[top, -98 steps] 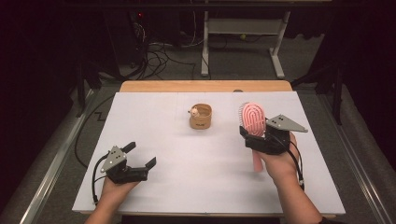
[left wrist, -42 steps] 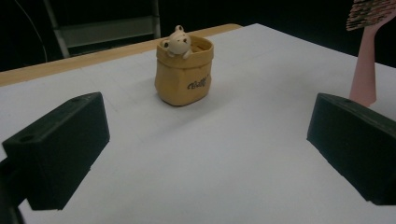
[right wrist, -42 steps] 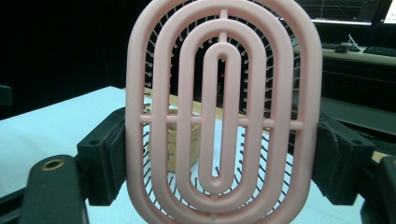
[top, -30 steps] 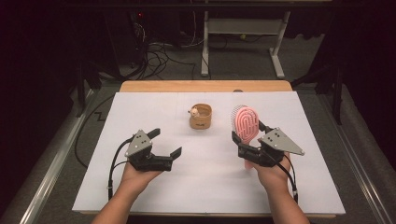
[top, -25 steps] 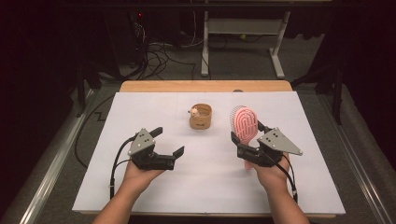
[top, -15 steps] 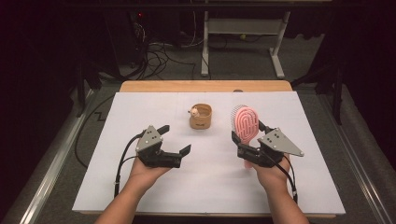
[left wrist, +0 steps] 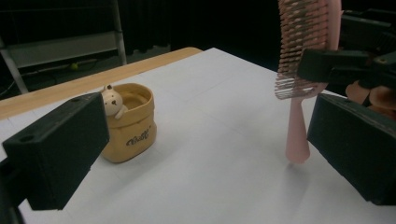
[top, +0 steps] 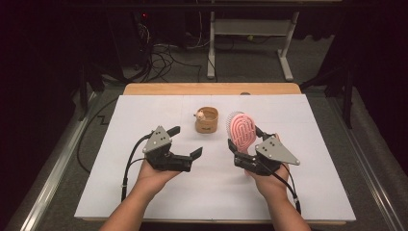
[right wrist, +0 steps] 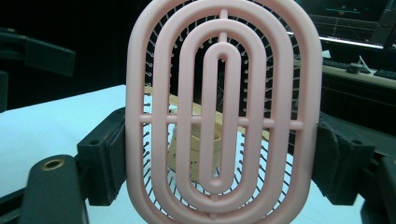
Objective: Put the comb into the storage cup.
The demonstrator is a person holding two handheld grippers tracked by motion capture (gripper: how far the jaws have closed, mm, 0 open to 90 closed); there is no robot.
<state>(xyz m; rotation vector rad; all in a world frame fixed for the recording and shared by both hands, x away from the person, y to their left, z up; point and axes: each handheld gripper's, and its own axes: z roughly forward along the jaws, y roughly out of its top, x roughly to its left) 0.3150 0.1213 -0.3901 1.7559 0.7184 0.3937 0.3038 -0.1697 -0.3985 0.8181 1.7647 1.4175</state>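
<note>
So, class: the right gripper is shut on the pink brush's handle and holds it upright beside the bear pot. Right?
Not quite: the right gripper is shut on the pink brush by its head, not its handle, as the right gripper view shows. It is upright beside the bear pot.

Between the open jaws of the left gripper (top: 185,144) bare white table (left wrist: 224,140) is seen ahead. Beyond its left jaw the way is blocked by a yellow bear pot (left wrist: 128,123). Near its right jaw an upright pink hairbrush (left wrist: 299,70) is clamped by the right gripper (top: 246,144), closing that side.
</note>
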